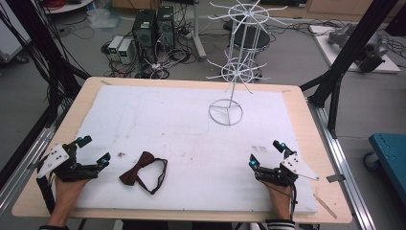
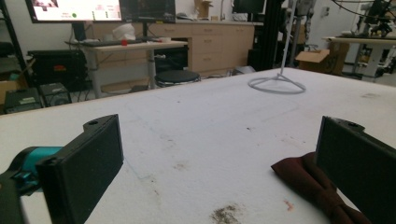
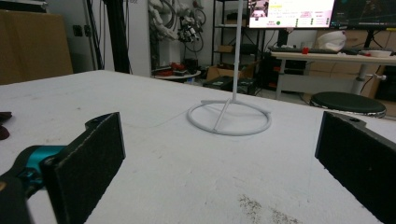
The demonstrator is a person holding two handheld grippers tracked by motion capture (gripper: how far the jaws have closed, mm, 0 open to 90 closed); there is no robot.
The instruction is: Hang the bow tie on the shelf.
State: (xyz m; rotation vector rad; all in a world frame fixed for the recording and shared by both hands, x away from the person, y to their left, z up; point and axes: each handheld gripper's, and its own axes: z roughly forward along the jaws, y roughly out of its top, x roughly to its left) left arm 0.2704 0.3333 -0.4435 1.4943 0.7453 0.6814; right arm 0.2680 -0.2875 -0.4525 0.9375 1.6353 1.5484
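The left gripper (image 1: pixel 94 149) is resting low on the white foam board (image 1: pixel 182 124), its jaws standing spread wide with nothing between them. In the left gripper view the two black pads (image 2: pixel 88 163) are framing bare board, and the dark red bow tie (image 2: pixel 317 186) is lying just beside the right-hand pad, partly hidden behind it; whether pad and cloth are touching cannot be told. The right gripper (image 1: pixel 266 154) is sitting on the same board, well apart from the bow tie (image 1: pixel 143 171) on its far side, jaws likewise spread and holding nothing. A person's hand is gripping each tool from the near edge of the board.

Taking the bow tie as the landmark: it is lying flat on the board near the front edge, its black strap looping out on the side toward the right gripper. The left gripper is sitting just beside it on the other side. The white wire rack (image 1: pixel 239 62) is standing upright beyond the bow tie, toward the far right part of the board, its ring base (image 3: pixel 229 116) resting on the foam straight ahead of the right gripper's jaws.
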